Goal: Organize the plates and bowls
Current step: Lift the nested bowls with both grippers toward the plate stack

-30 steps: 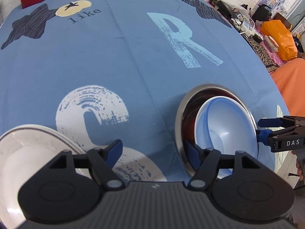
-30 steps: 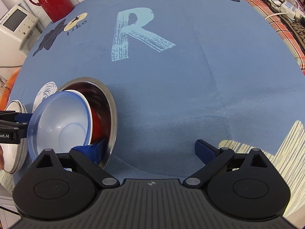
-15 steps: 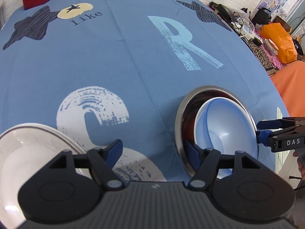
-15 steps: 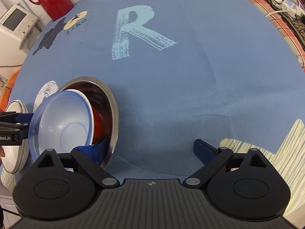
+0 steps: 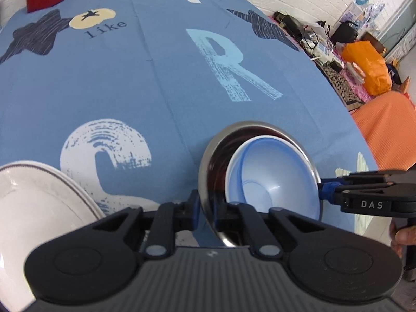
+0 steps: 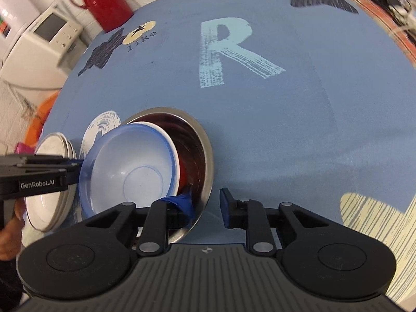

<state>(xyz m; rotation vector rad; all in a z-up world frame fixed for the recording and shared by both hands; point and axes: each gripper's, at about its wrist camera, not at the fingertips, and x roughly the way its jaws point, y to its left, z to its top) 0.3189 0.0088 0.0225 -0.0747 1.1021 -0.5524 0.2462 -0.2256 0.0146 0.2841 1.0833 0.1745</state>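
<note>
A steel bowl [image 5: 208, 161] [image 6: 205, 156] sits on the blue tablecloth [image 5: 130, 83], with a red, a white and a pale blue bowl [image 5: 273, 179] [image 6: 130, 171] nested inside it. My left gripper [image 5: 206, 208] is shut on its near rim, one finger inside and one outside. From the opposite side, my right gripper [image 6: 204, 205] is narrowed around the rim; a sliver of cloth shows beside its outer pad. Each gripper appears in the other's view, the right gripper [image 5: 326, 189] and the left gripper [image 6: 75, 166]. A stack of white plates [image 5: 39, 208] [image 6: 49, 182] lies just left of the bowls.
A red thermos [image 6: 104, 2] stands at the table's far left corner beside a white appliance [image 6: 49, 33]. An orange bag [image 5: 369, 65] and clutter lie beyond the right edge. Hands [image 5: 400, 236] [image 6: 10, 234] hold the grippers' handles.
Both grippers went from wide open to closed around the steel bowl's rim. The left one also shifted right, towards the bowl.
</note>
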